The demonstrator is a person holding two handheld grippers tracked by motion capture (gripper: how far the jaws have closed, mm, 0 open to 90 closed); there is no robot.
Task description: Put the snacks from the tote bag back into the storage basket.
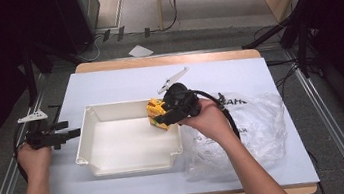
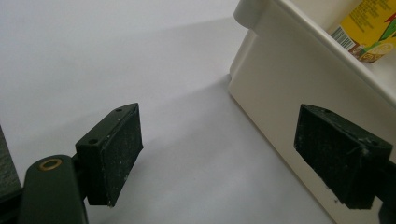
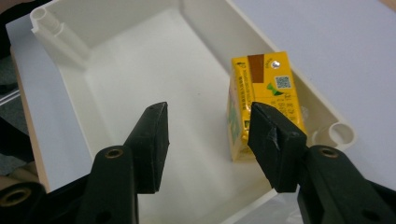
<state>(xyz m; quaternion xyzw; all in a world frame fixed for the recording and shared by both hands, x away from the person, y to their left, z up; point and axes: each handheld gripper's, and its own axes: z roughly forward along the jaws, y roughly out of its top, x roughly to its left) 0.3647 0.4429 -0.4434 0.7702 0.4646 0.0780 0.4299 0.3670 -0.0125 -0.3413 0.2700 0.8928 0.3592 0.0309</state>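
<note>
A white plastic tray (image 1: pixel 84 138) lies in the middle of the table. Inside it, against the far right corner, stands a yellow drink carton (image 1: pixel 154 108). My right gripper (image 1: pixel 162 118) reaches over the tray's right rim toward the carton. In the right gripper view my right gripper (image 3: pixel 208 112) is open; the carton (image 3: pixel 266 79) stands just behind the right jaw, and bare tray floor (image 3: pixel 187 93) shows between the pads. My left gripper (image 1: pixel 69 130) rests at the tray's left side, open (image 2: pixel 219 126) and holding nothing, one jaw close to the tray's outer wall (image 2: pixel 289 88).
A crumpled clear plastic bag (image 1: pixel 259 126) lies right of the tray, partly under the right forearm. The table's white cover (image 1: pixel 118 84) is bare behind the tray. Dark stands and cables line the floor on both sides.
</note>
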